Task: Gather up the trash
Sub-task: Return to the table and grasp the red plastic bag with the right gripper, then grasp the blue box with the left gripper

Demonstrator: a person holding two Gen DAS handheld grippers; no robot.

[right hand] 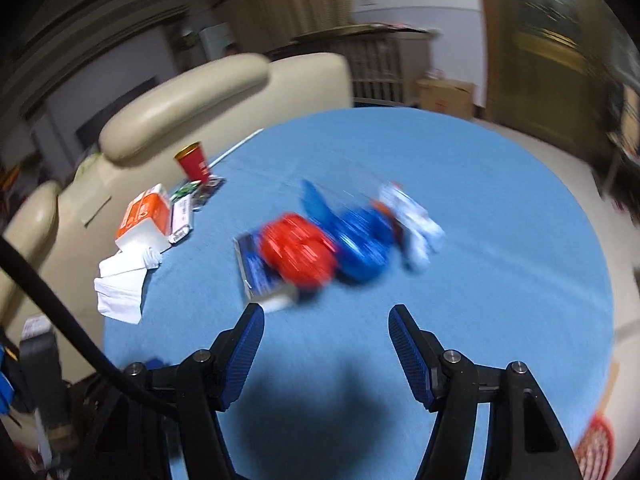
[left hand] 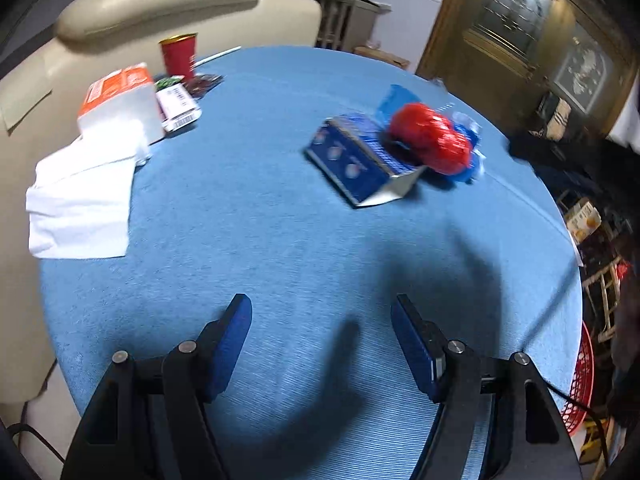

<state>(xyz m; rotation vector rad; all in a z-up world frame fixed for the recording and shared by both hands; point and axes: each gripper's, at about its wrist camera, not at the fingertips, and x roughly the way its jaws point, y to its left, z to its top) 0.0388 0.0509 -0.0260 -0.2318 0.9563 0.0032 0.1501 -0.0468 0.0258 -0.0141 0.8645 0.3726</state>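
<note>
Trash sits in a loose heap near the middle of my blue table (left hand: 280,240), at about one o'clock from my left tongs (left hand: 322,312) and twelve o'clock from my right tongs (right hand: 326,322). Largest to smallest: the table, then the cream sofa (left hand: 160,4) at eleven o'clock, the white napkins (left hand: 80,208) overhanging the table's nine o'clock edge, the orange tissue pack (left hand: 120,96), the blue box (left hand: 360,160), the red wrapper (left hand: 432,138) on it, the blue wrapper (right hand: 362,244), a white wrapper (right hand: 412,220) and the red cup (left hand: 180,56). Both tongs stand open, gripping nothing, hovering over bare cloth. I judge the main risk is a glancing grab: the wrappers look crinkly and piled together, so one could slide off the box or scatter. Reaching long could nudge the cup. Open room is wide in front of both tongs; the rim curves away at three o'clock, where a red basket (left hand: 580,380) waits below.
</note>
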